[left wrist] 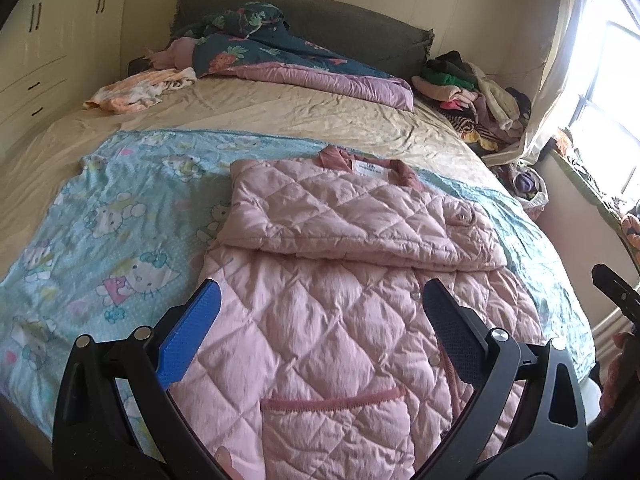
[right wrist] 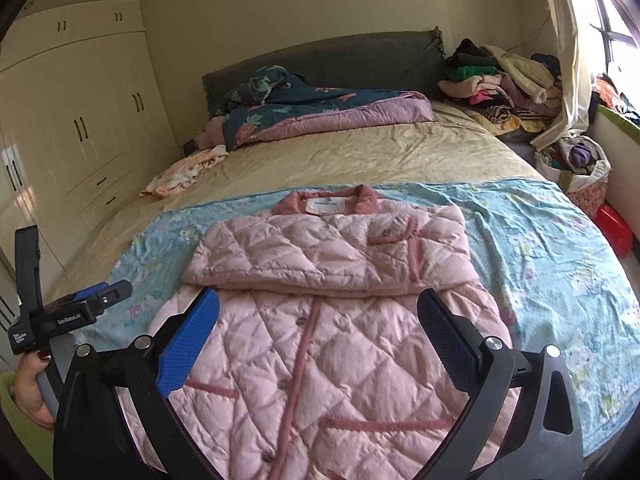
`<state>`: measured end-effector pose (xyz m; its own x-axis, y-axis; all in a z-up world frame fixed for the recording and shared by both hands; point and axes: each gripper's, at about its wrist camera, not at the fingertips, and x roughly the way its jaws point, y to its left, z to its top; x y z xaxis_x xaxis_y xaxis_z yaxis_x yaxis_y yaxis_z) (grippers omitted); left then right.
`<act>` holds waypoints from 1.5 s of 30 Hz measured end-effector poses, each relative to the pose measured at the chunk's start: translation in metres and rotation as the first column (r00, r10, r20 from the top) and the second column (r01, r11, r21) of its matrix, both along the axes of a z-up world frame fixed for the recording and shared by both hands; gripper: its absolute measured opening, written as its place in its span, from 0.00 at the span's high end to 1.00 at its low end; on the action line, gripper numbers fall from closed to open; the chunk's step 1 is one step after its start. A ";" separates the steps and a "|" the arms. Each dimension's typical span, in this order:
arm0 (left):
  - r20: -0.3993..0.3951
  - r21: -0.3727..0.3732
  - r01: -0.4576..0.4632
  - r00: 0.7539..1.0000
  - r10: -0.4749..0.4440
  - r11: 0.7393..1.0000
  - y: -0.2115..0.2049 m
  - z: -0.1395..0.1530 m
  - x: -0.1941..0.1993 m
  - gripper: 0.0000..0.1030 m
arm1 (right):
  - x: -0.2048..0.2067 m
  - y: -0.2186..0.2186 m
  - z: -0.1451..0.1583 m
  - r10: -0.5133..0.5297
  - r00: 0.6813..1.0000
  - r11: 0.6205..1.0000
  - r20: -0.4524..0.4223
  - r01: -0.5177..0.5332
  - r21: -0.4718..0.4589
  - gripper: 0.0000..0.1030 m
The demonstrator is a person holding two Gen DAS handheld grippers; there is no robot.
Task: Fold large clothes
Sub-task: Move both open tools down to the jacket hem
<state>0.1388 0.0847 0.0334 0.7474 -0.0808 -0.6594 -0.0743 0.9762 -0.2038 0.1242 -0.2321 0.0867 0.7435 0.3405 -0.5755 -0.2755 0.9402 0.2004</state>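
Left wrist view looks down the left gripper [left wrist: 320, 312], whose two fingers, one with a blue pad [left wrist: 192, 336] and one dark, stand wide apart with nothing between them, held above the lower half of a pink quilted jacket [left wrist: 340, 320]. The jacket lies front up on a light blue cartoon-print sheet [left wrist: 120, 220] spread across the near part of the bed [left wrist: 320, 116]. Its sleeves are folded across the chest in a thick band, the collar and white label point toward the headboard [left wrist: 360, 28], and a pocket with darker pink trim shows near the hem. Right wrist view shows the right gripper [right wrist: 318, 320] likewise spread wide and empty, hovering over the buttoned front of the jacket [right wrist: 320, 340], just short of the folded sleeve band. At that view's left edge, a hand [right wrist: 32, 392] with dark red nails grips the handle of the left gripper [right wrist: 116, 290]. Farther up the bed lie a dark floral quilt [right wrist: 312, 108] and a small pale orange garment [right wrist: 184, 172]; a heap of clothes [right wrist: 500, 84] sits by the window.
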 end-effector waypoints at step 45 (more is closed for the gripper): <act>-0.058 0.129 0.004 0.998 0.004 0.992 -0.009 -0.060 -0.068 0.08 | -0.060 -0.106 -0.089 -0.225 0.966 0.969 -0.129 0.208 -0.130 0.04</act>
<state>0.0710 0.0753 -0.0267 0.7075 0.0078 -0.7067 -0.0825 0.9940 -0.0716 0.0646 -0.3382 -0.0021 0.7001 0.1058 -0.7061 -0.0393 0.9932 0.1098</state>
